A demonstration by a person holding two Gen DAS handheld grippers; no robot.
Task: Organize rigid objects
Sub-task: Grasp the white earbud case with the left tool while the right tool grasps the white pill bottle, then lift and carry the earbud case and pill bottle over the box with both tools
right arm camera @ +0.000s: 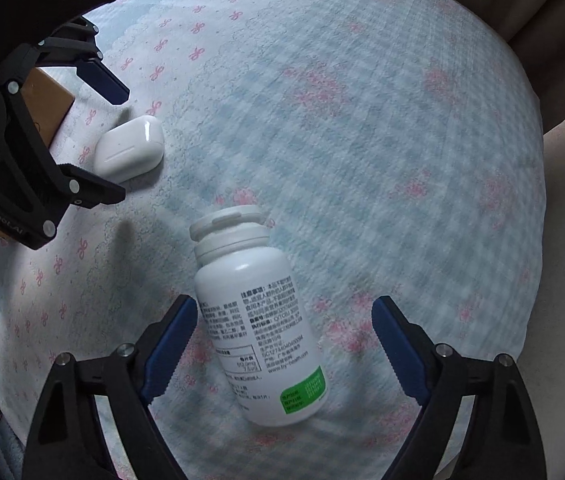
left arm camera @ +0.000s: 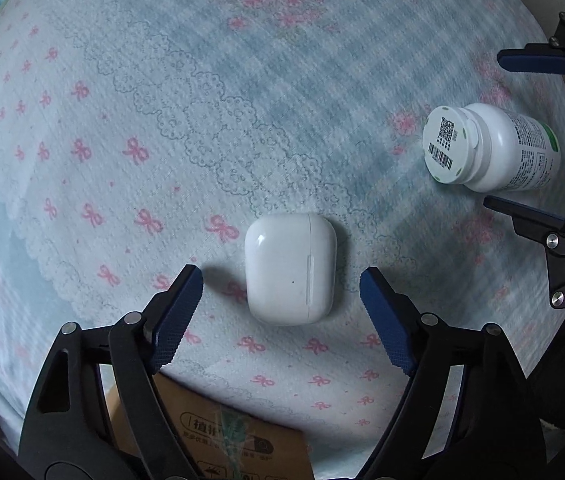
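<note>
White glossy plastic earbud case and white pill bottle, both lying on the bow-print cloth, are straddled by the unclenched left gripper and right gripper, so squeezing's probably needed next.

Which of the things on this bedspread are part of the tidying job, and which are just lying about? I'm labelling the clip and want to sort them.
Part of the job:
- white earbud case, between the left gripper pads
- white pill bottle, on its side, between the right gripper pads

Lying about:
- cardboard box
- patterned bedspread
</note>
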